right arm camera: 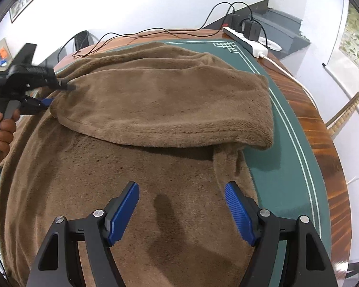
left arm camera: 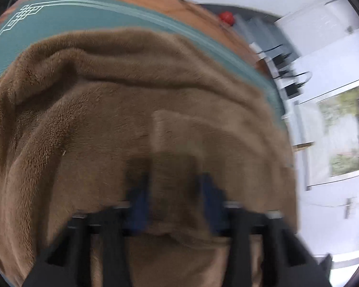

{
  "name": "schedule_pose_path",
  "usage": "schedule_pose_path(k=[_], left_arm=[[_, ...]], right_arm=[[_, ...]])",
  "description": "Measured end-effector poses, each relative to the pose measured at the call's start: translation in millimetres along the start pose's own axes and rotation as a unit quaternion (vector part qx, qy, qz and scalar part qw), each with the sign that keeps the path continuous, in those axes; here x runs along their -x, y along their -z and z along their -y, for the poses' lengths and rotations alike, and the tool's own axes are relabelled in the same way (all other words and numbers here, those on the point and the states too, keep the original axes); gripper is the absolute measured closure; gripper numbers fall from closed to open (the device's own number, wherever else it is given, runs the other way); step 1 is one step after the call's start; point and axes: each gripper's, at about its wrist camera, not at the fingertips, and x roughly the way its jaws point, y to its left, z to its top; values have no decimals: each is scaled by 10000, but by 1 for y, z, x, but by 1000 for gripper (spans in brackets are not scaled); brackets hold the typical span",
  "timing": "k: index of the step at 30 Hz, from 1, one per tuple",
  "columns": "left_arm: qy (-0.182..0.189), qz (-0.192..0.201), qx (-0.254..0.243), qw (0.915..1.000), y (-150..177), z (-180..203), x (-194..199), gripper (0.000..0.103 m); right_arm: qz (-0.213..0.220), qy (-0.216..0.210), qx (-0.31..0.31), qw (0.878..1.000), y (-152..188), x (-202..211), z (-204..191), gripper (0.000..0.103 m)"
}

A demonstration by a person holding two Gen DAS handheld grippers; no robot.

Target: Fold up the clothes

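A brown fleece garment [right arm camera: 155,110] lies on the green mat [right arm camera: 287,143], its far part folded over toward me. In the right wrist view my left gripper [right arm camera: 51,93] sits at the left corner of that folded flap, its blue finger against the cloth edge. In the blurred left wrist view the left gripper [left arm camera: 174,191] has its blue fingers apart over the fleece [left arm camera: 131,95]. My right gripper [right arm camera: 182,193] is open and empty, just above the near part of the garment.
The mat lies on a wooden table [right arm camera: 323,131]. A white power strip [right arm camera: 249,40] with black chargers and cables sits at the far right corner. A red object [left arm camera: 226,18] lies past the table edge. White walls surround.
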Motion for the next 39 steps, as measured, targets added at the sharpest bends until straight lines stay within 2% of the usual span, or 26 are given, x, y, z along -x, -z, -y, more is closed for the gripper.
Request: schedule_pose_path(k=[3,5,8,13,15,17,21,23,25,27,30,32,35,39], left_arm=[[187,129,94,9997,-1,0,9,83],[320,369,152,9987,-3,1,26,93],[470,901,345,9942,-7,-4,65,93],[272,1474,525,9873,-5,-26,113,94],[101,1491,542,9873,2,-40,123,94],[-91,1336,514,9897,9,-46,117,94],[-474,836,432,9944,25,-56,85,94],[-701,597,372,9951,33,-57,69,93],[-961,536,276,9935,38,-57,61,88],[-1007,551,244,9931,40,-57,64,81],[-1110,650,231,9914,42,-56,74,64],[-1288,791,159,9884,43,-53,83,58],[-1446,1018,96,9842,41,-46,96,43],[-1310,1142,-104,9847,40,-28,96,34]], right_arm=[[31,190,-30,9998,-1,-3,6,27],[88,389,4,9992,-4,-6,9,27],[145,690,26,9975,-11,-11,15,27],[197,1268,-324,9912,-23,-18,40,27],[149,1361,-560,9890,-23,-19,52,27],[102,1452,-795,9861,-23,-20,64,27],[7,1632,-1264,9785,-23,-22,89,27],[-65,1629,-1257,9786,-22,-22,87,27],[-118,1608,-1208,9795,-21,-22,85,27],[-119,1529,-1088,9822,-21,-17,83,27],[-31,1487,-1014,9837,-18,-2,81,27],[116,1452,-1030,9840,-20,8,79,27],[470,1205,-962,9869,-33,22,66,25],[835,746,-700,9912,-61,22,36,25]])
